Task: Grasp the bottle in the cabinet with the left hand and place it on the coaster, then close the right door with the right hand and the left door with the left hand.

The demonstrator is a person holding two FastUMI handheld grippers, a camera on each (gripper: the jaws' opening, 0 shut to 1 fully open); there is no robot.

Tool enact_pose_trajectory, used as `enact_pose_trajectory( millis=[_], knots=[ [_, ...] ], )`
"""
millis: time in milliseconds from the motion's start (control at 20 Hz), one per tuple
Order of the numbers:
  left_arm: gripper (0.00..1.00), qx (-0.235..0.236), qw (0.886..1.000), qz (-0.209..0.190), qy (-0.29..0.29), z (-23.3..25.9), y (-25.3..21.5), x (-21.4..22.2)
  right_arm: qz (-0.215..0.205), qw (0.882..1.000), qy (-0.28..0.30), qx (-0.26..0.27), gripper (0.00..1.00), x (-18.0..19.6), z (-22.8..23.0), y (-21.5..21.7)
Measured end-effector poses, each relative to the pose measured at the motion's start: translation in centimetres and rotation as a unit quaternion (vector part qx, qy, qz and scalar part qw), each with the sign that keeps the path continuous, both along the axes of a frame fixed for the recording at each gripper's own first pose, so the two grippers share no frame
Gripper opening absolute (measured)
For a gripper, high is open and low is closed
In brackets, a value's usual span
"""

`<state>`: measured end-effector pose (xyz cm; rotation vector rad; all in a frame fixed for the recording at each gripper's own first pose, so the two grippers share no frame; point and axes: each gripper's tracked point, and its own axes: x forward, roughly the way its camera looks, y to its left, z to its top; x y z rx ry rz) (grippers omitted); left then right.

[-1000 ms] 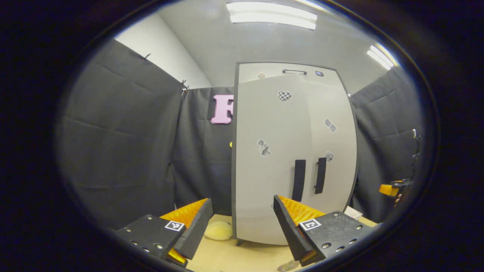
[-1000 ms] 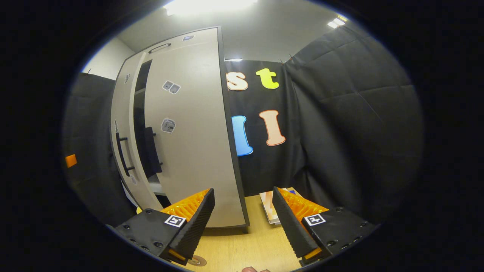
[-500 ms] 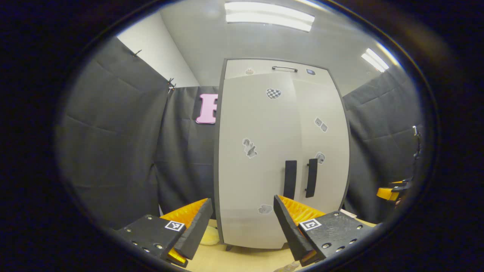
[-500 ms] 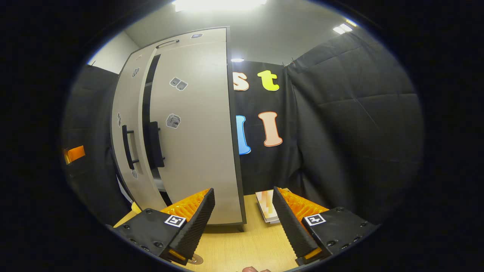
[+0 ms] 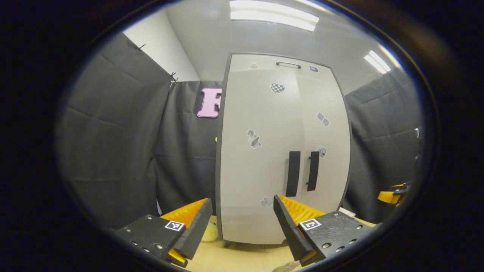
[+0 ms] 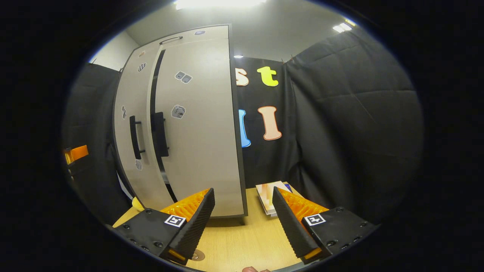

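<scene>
Since the earlier frame the left door [image 5: 261, 158] has swung nearly flush with the right door [image 5: 325, 143]; a narrow dark gap remains between them [image 6: 155, 113]. The left gripper [image 5: 242, 223] is open, empty, and faces the left door squarely. The right gripper [image 6: 244, 217] is open over the desk [image 6: 242, 241]. The bottle cannot be identified with certainty.
</scene>
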<state>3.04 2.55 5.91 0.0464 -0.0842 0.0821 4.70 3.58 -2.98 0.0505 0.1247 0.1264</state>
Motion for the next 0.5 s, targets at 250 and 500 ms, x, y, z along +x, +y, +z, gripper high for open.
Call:
enact_pose_trajectory(
  millis=[250,500],
  knots=[
    [0.94,0.021,1.000,-0.001,-0.008,-0.8,0.0,-2.3,-0.005,1.000,-0.009,0.008,0.98,0.2,0.7,0.4],
    [0.94,-0.006,1.000,-0.010,-0.027,-0.8,-0.7,-1.6,-0.007,0.999,-0.028,-0.028,0.98,0.7,2.1,-0.5]
  ],
)
